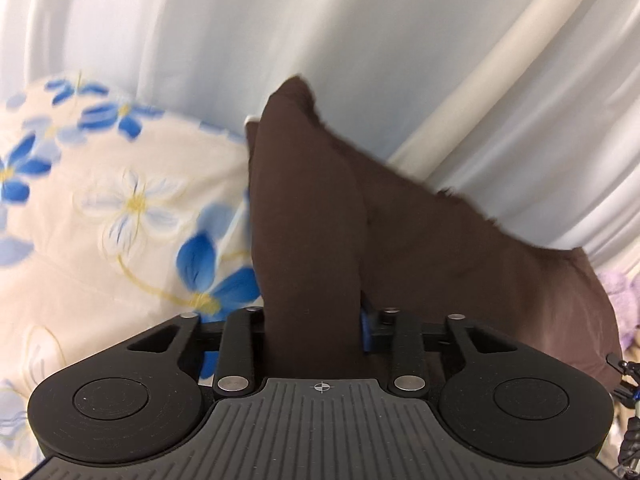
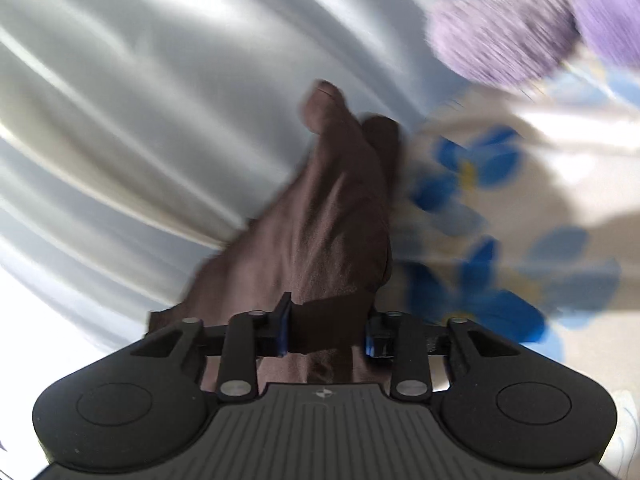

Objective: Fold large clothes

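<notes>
Left hand-held gripper [image 1: 316, 332] is clamped on a fold of the brown garment [image 1: 308, 208], the cloth standing up from its jaws in front of the pale curtain [image 1: 360, 32]. Right hand-held gripper [image 2: 326, 334] pinches the same brown garment [image 2: 328, 216] too, bunched and lifted, with the floral bedding [image 2: 500, 208] right of it and a purple fluffy thing [image 2: 520, 28] beyond.
</notes>
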`<state>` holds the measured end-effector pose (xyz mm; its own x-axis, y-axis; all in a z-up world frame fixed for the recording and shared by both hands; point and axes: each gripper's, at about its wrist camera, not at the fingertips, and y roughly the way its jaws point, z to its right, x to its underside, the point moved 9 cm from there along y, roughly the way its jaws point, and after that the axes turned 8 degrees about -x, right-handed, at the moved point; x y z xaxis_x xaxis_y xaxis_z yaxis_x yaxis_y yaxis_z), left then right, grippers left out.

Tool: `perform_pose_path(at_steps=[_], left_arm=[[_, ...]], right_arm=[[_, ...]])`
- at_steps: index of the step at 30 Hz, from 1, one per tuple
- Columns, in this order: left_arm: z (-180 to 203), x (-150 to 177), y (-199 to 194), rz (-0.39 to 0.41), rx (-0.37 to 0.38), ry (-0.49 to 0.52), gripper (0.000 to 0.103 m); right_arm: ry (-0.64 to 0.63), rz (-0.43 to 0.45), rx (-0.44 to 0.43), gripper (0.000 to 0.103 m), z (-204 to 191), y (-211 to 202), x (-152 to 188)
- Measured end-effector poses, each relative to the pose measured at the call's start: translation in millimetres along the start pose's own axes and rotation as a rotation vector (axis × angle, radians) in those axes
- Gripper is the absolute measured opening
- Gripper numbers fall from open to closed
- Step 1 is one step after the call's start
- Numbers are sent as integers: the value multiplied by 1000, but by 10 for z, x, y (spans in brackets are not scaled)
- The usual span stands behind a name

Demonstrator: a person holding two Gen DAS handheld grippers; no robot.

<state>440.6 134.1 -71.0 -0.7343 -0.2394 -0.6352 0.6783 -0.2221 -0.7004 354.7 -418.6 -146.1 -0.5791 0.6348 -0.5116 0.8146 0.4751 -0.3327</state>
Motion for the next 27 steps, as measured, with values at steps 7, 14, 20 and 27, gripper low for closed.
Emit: perform_pose_path(at_steps=[7,14,20,27], left_arm=[[242,-37,-955,60,116,-18,26],[5,695,-1387,-28,13,-41,54],[158,622,-1406,81,-113,17,72],[1510,739,-502,122,15,270,88]], right_arm=[[-162,-8,-65,24,-883,-599,3],[-212,-7,214,34,-566,-1275,349],[-399,98,352,42,-770,-1037,351],[-547,-67,128,37,-1462,810,915]])
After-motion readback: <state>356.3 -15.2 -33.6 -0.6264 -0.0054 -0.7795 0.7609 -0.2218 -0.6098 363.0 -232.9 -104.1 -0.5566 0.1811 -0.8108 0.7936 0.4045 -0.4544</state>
